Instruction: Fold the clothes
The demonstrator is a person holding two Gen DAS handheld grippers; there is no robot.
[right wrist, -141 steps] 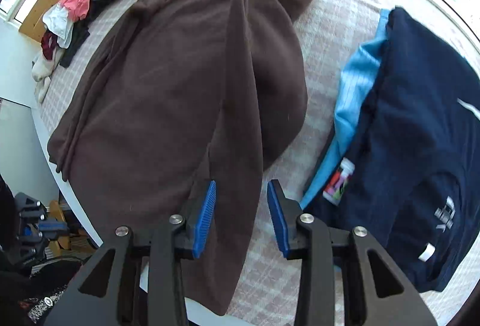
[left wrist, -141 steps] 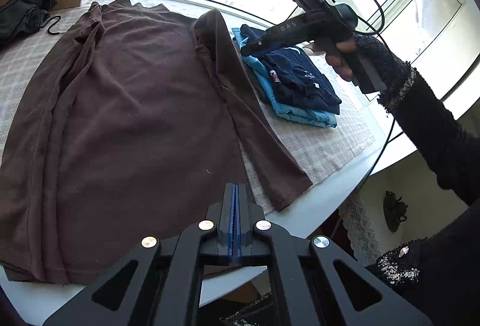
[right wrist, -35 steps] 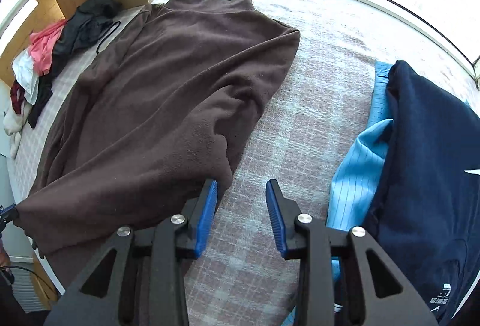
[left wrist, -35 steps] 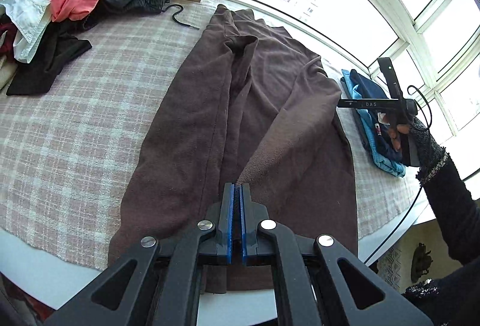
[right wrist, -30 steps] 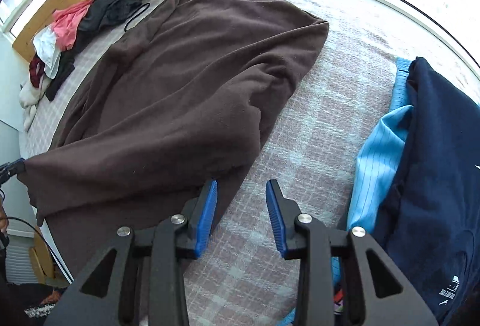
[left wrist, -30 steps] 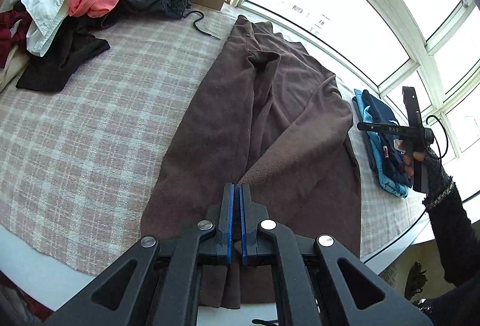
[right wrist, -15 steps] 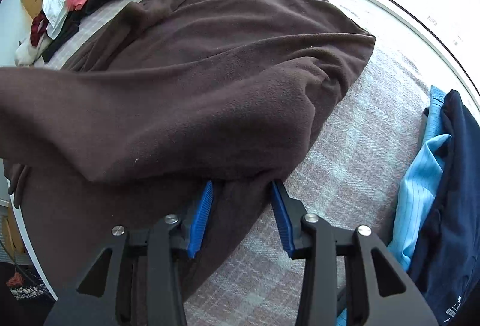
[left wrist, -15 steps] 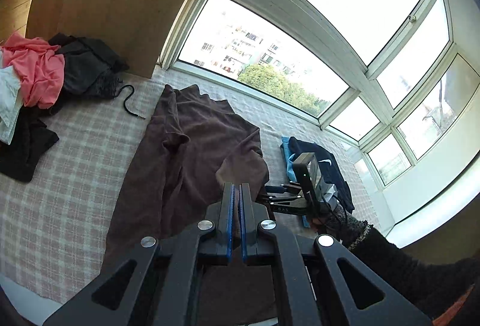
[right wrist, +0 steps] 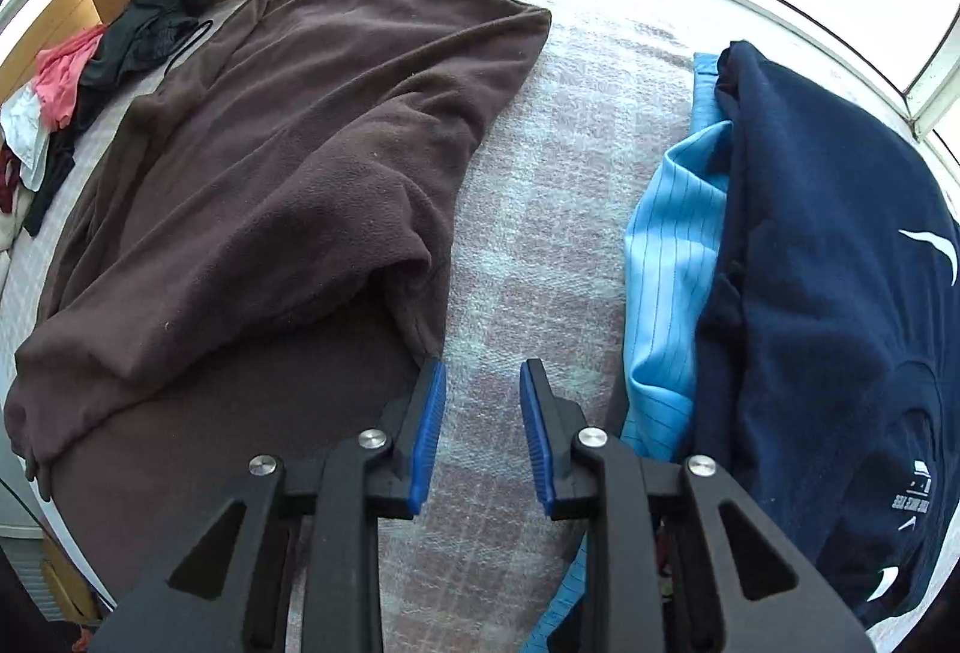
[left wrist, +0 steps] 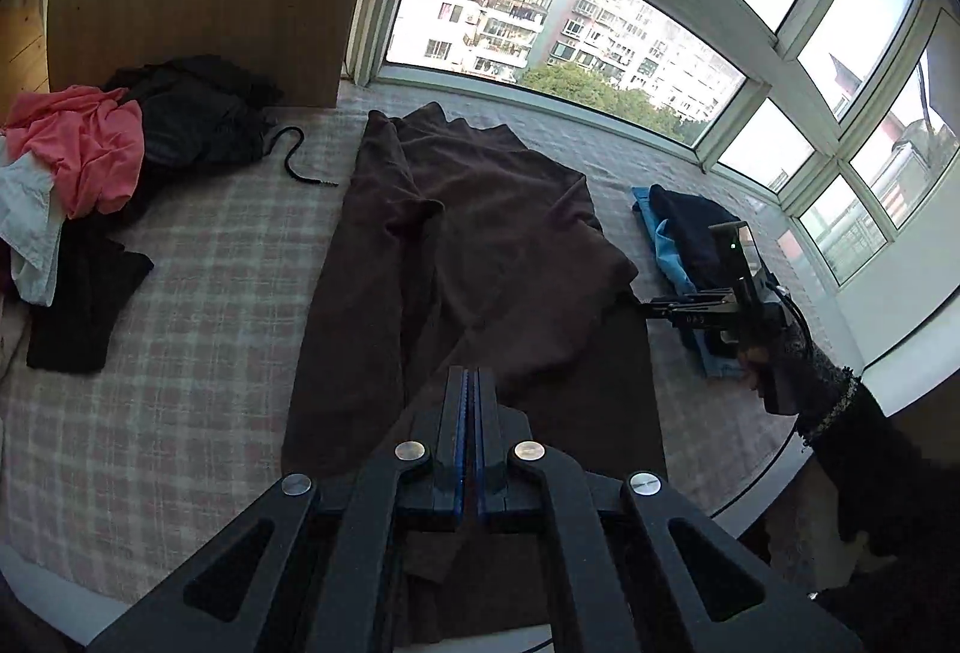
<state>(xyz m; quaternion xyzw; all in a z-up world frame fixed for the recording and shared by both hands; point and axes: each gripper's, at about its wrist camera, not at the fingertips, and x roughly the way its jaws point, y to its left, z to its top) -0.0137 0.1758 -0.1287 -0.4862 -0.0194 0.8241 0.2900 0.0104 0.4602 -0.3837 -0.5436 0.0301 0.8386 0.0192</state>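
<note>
Table edge under gripper bodies

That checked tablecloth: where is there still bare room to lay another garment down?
A wide bare patch lies between the heap of unfolded clothes and the brown garment. A narrower strip runs between the brown garment and the folded stack, where the right gripper hovers. The far left corner, holding the heap, is crowded.

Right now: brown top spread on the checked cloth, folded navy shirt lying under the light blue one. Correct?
Not quite. The navy shirt lies on top of the light blue one, as the right wrist view shows. The brown top is spread on the checked cloth.
</note>
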